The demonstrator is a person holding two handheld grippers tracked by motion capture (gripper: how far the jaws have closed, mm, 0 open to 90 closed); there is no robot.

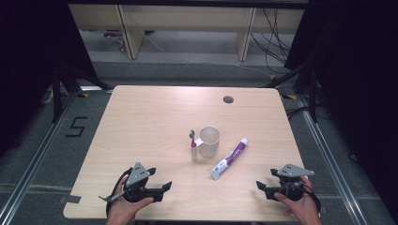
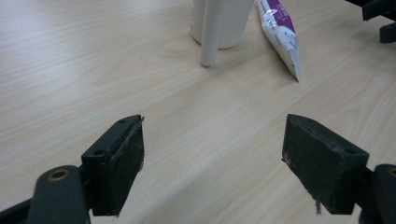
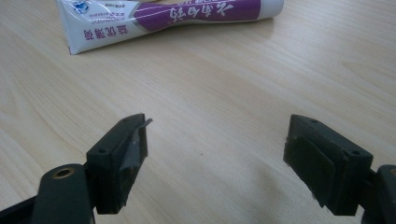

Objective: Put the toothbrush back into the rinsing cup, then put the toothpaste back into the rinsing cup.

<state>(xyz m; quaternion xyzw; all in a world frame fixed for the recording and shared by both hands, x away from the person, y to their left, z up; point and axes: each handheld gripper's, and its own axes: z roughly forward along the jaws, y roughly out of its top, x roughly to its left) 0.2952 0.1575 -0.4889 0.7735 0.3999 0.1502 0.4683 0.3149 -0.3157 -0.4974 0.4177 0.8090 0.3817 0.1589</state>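
Black jaws of the left gripper (image 1: pixel 161 186) stand wide apart over bare wood, holding nothing. Ahead of them a white toothbrush (image 2: pixel 211 39) leans against a white plastic cup (image 2: pixel 229 23); the white-and-purple toothpaste tube (image 2: pixel 281 35) lies just beside it. Near the tube, the right gripper (image 3: pixel 215 154) gapes empty too.

- I count one cup (image 1: pixel 209 140) near the centre of the counter (image 1: pixel 141 122).
- One toothbrush (image 1: pixel 193 146) stands at the cup's 9 o'clock.
- One toothpaste tube (image 1: pixel 229 158) lies at its 4 o'clock.
- I hold two tools: my left hand-held gripper (image 1: pixel 160 182) and my right hand-held gripper (image 1: pixel 264 180).
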